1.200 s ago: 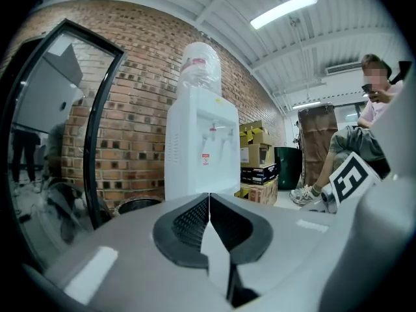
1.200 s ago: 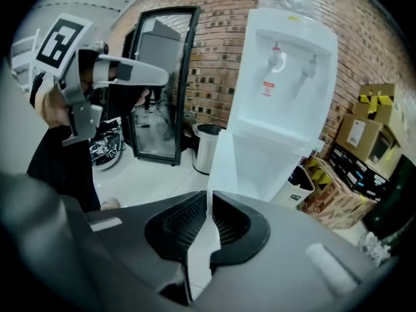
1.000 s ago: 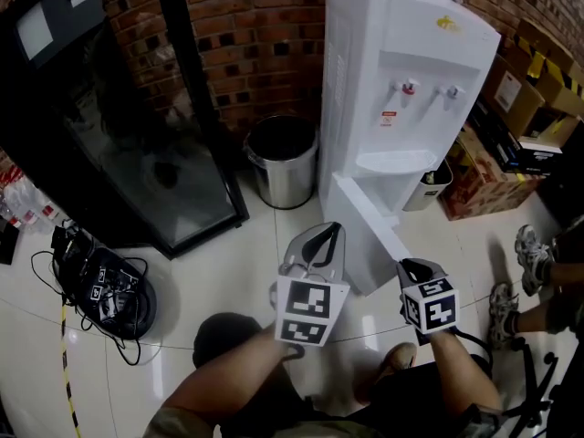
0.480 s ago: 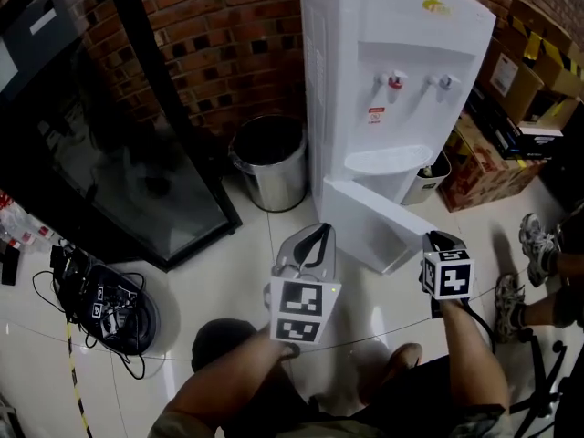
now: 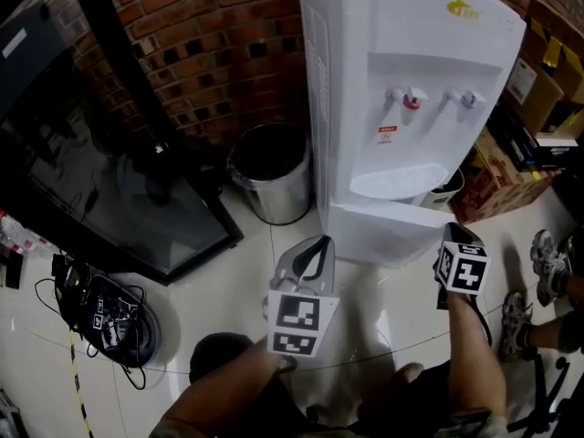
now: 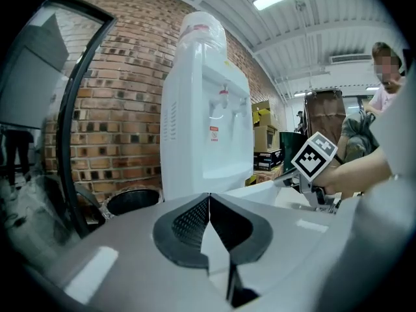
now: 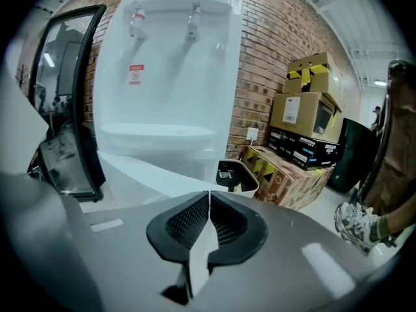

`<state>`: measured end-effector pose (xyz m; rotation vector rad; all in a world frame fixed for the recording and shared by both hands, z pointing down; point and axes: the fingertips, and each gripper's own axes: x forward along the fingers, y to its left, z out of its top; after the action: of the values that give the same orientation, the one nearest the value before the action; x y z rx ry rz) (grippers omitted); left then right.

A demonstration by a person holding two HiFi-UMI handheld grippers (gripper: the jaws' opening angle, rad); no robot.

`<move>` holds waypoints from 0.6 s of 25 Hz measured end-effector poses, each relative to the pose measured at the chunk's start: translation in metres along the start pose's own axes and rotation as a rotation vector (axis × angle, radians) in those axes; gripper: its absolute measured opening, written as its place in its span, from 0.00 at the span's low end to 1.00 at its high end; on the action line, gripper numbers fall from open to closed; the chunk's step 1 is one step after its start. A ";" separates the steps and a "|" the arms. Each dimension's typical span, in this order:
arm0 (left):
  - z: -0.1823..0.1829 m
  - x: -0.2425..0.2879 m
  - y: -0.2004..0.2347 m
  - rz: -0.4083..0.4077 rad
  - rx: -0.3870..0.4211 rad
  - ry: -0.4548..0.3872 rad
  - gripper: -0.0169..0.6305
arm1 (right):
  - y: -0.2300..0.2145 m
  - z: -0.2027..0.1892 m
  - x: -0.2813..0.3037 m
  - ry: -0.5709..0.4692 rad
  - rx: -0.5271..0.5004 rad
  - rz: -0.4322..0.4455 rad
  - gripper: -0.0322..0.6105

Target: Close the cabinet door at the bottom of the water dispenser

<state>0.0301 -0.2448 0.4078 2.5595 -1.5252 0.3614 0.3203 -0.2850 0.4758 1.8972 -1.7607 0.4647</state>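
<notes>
The white cabinet door (image 5: 391,234) at the foot of the tall white plastic water dispenser (image 5: 401,80) stands slightly ajar. The grey right gripper (image 5: 453,237), jaws together and empty, sits just beside the door's right edge. The grey left gripper (image 5: 318,245), likewise closed on nothing, hovers before the dispenser's left front corner.

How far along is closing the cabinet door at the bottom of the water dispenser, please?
Mostly done: the door sits nearly flush with the water dispenser. In hand: the shut right gripper is at the door's free edge, contact not visible. Left: a narrow gap shows there, so a last push should seat it.
</notes>
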 end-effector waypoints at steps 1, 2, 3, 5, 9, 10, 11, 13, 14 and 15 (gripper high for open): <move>-0.001 0.003 0.001 -0.001 -0.006 0.006 0.03 | -0.003 0.004 0.007 -0.008 0.016 -0.006 0.06; -0.001 0.006 0.001 -0.003 -0.016 0.010 0.03 | -0.006 0.009 0.014 -0.017 0.031 -0.010 0.06; 0.001 0.009 0.001 -0.007 -0.026 0.008 0.03 | -0.009 0.015 0.021 -0.028 0.043 -0.012 0.06; 0.005 0.014 -0.001 -0.014 -0.027 -0.002 0.03 | -0.011 0.027 0.036 -0.058 0.043 -0.012 0.06; 0.000 0.023 -0.006 -0.030 -0.026 0.013 0.03 | -0.011 0.043 0.064 -0.106 0.025 0.006 0.06; -0.002 0.024 -0.008 -0.035 -0.025 0.018 0.03 | -0.011 0.045 0.069 -0.118 0.030 0.016 0.06; -0.003 0.025 -0.009 -0.038 -0.024 0.021 0.03 | -0.012 0.048 0.074 -0.131 0.040 0.026 0.06; -0.003 0.025 -0.009 -0.041 -0.021 0.022 0.03 | -0.014 0.054 0.081 -0.155 0.082 0.046 0.06; -0.003 0.025 -0.009 -0.040 -0.018 0.020 0.03 | -0.014 0.055 0.083 -0.166 0.110 0.056 0.05; -0.003 0.025 -0.007 -0.038 -0.016 0.020 0.03 | -0.014 0.056 0.085 -0.177 0.138 0.067 0.05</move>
<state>0.0475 -0.2613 0.4175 2.5609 -1.4653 0.3683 0.3377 -0.3864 0.4761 2.0330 -1.9562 0.4659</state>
